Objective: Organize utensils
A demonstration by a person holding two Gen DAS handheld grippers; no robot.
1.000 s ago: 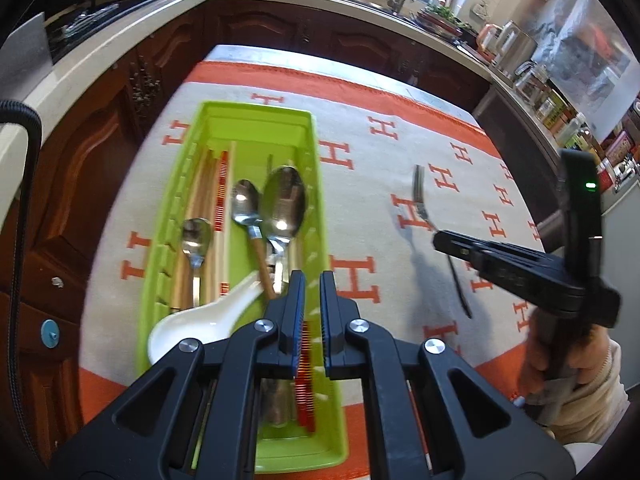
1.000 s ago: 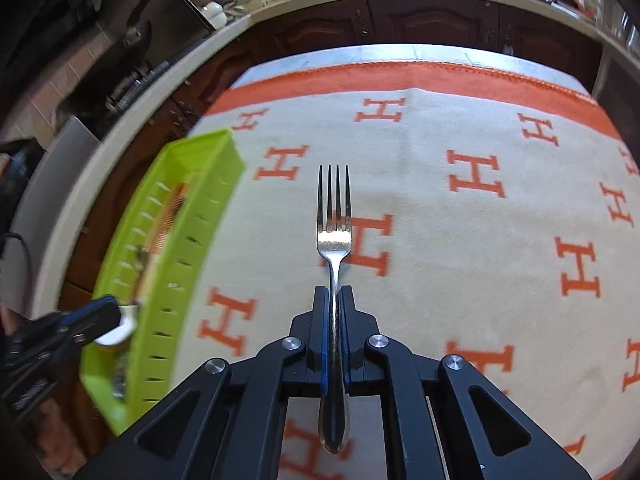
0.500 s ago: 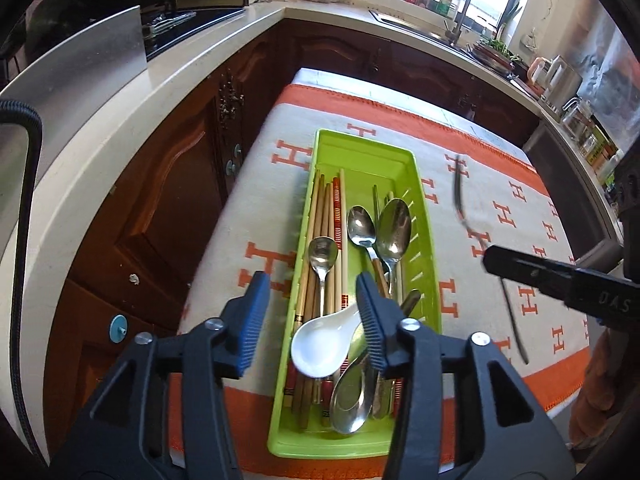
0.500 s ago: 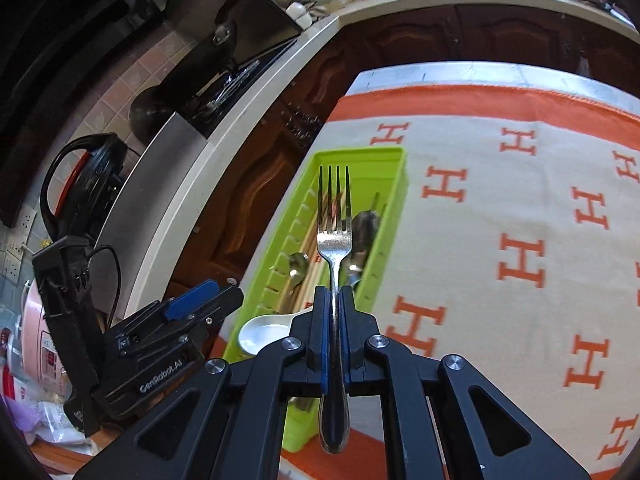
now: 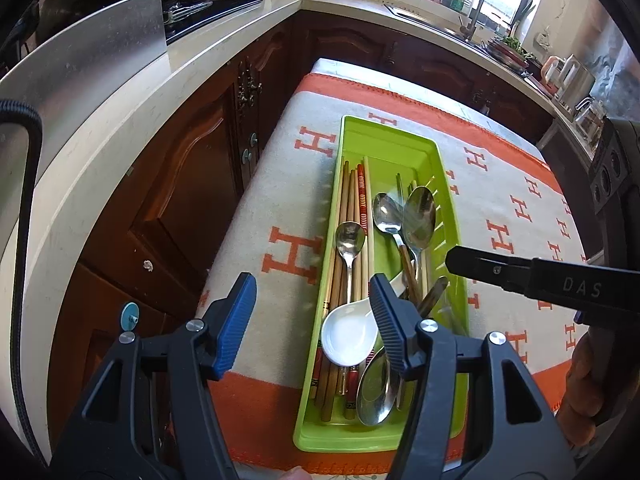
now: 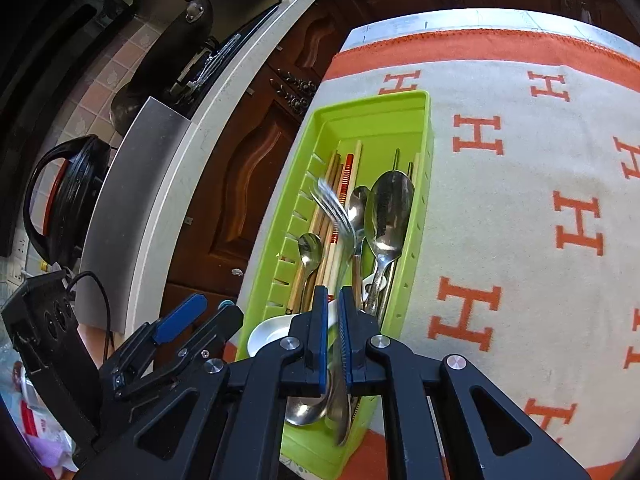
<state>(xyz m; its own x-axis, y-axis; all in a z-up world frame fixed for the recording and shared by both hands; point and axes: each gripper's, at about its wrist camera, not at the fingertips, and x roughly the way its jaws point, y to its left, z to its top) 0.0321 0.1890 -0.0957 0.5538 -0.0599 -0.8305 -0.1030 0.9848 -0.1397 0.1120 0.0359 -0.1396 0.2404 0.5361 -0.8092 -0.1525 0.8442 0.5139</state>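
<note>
We find the right gripper (image 6: 334,312) above the near end of the green tray (image 6: 426,152), its fingers beginning to part. The fork (image 6: 338,216) lies between them, tilted and blurred, tines swinging toward the tray's left wall. We judge it is being let go over the tray so that it joins the other cutlery. The gap is now wider than the handle, so we read no firm pinch.

The left gripper (image 5: 310,312) hangs over the tray's near left edge, fingers spread and widening, nothing between them. It appears to stand clear so the right has room.

The tray sits on the patterned cloth (image 5: 520,184) covering the worktop, close to its left edge. Chopsticks (image 5: 354,216) lie lengthwise along the left side; metal spoons (image 5: 418,216) lie on the right. A white ceramic spoon (image 5: 348,334) rests across the near end. Long items are laid parallel, which keeps room for the fork.
</note>
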